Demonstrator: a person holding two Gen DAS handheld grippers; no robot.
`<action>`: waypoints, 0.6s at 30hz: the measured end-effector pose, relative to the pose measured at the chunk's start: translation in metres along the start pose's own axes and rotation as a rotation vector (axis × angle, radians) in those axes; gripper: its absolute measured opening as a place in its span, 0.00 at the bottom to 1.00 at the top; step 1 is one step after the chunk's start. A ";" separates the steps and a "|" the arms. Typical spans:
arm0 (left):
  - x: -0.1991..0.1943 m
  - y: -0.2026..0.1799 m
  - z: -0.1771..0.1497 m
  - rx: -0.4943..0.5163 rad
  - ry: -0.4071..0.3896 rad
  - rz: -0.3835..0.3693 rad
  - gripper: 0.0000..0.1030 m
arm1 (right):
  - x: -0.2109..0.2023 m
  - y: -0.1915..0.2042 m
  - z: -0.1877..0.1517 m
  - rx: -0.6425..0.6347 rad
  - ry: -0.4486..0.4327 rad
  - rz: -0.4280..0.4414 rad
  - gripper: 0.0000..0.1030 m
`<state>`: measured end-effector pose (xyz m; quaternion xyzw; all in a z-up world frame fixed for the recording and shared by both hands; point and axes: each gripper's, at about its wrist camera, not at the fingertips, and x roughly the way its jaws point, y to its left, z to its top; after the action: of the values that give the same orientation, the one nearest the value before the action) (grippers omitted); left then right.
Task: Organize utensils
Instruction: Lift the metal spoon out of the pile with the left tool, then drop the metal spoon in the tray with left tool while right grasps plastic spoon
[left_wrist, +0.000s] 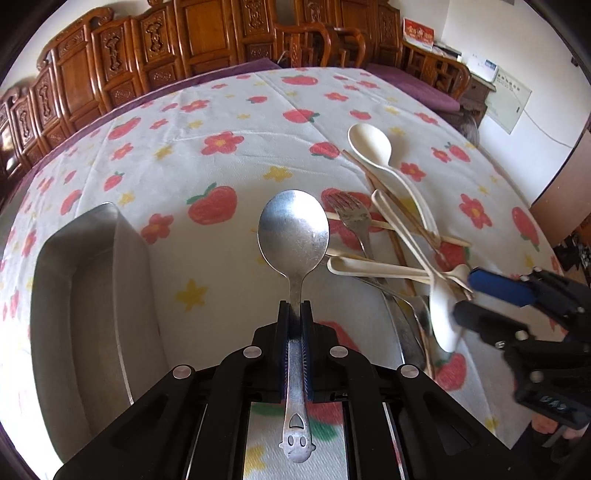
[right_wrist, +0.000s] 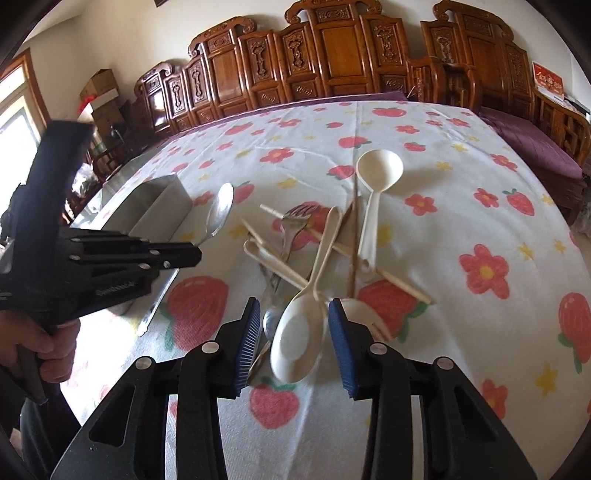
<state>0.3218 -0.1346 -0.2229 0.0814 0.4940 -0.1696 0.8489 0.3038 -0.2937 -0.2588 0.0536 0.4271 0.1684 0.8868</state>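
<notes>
The left gripper (left_wrist: 295, 308) clamps a steel spoon (left_wrist: 293, 236) by its handle, beside a metal tray (left_wrist: 92, 295).

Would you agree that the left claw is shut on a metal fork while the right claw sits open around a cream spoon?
Not quite: the left claw is shut on a metal spoon, as the left wrist view shows. The rest stands.

A metal tray (left_wrist: 92, 295) is set on the tablecloth (left_wrist: 221, 110), left of a utensil heap (left_wrist: 399, 236). Between tray and heap a metal spoon (left_wrist: 293, 232) is held. Behind the heap a ladle (left_wrist: 369, 142) is laid.
</notes>
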 end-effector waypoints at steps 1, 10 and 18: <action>-0.006 0.000 -0.002 -0.005 -0.009 -0.007 0.05 | 0.002 0.002 -0.002 -0.004 0.010 0.001 0.39; -0.048 -0.004 -0.010 -0.016 -0.078 -0.029 0.05 | 0.020 0.001 -0.009 0.005 0.072 -0.039 0.39; -0.068 -0.007 -0.014 -0.009 -0.101 -0.022 0.05 | 0.025 -0.007 -0.008 0.057 0.058 -0.019 0.39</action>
<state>0.2766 -0.1229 -0.1711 0.0635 0.4519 -0.1806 0.8713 0.3140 -0.2924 -0.2841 0.0699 0.4576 0.1494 0.8737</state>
